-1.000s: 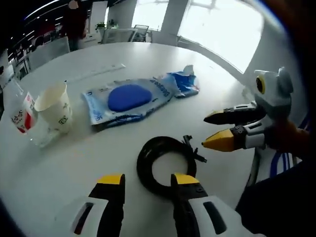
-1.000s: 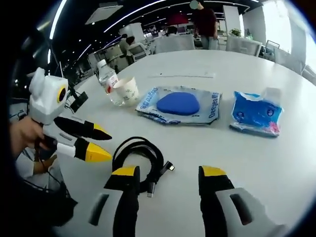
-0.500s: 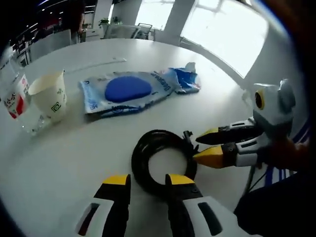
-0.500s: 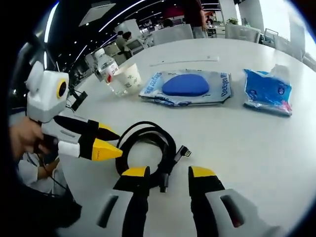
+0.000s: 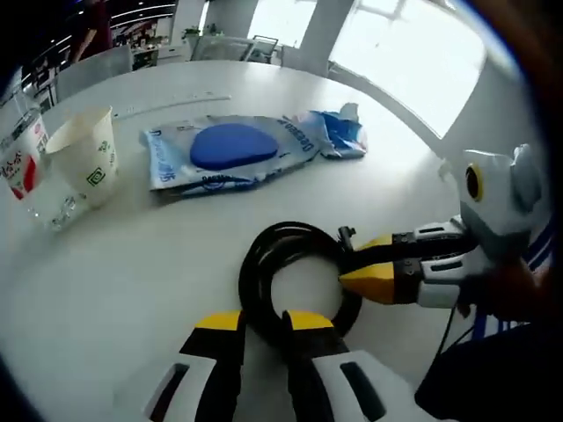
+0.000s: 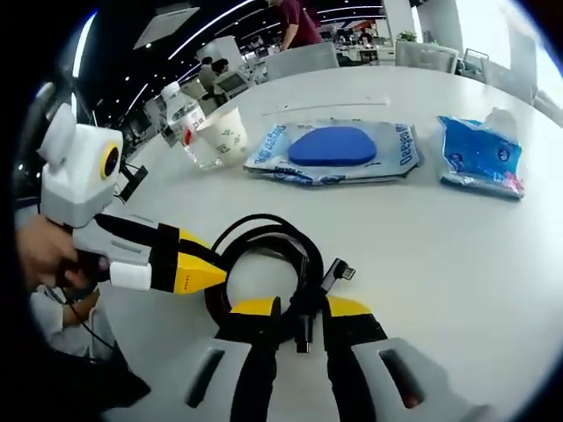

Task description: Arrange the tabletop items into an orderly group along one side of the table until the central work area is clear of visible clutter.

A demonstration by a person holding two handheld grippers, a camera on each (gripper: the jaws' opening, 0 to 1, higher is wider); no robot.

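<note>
A coiled black cable point(image 5: 255, 274) point(image 6: 264, 232) lies on the white round table point(image 5: 123, 264) point(image 6: 457, 255) near its edge. My left gripper point(image 5: 264, 322) has its yellow-tipped jaws drawn in on the coil's near side. It comes into the right gripper view from the left point(image 6: 208, 264), at the coil's left rim. My right gripper point(image 6: 301, 309) is shut on the cable strands beside a connector plug. In the left gripper view the right gripper point(image 5: 352, 264) pinches the coil's right rim.
Farther in lie a flat pack with a blue pad point(image 5: 230, 151) point(image 6: 332, 148) and a blue tissue pack point(image 5: 339, 141) point(image 6: 479, 149). A paper cup point(image 5: 88, 163) point(image 6: 224, 136) stands beside a water bottle point(image 5: 22, 167) point(image 6: 185, 119). Chairs and people are beyond.
Both grippers have moved in onto the coil from opposite sides, and their jaws have narrowed from wide apart to shut on the cable. The other items have stayed put.
</note>
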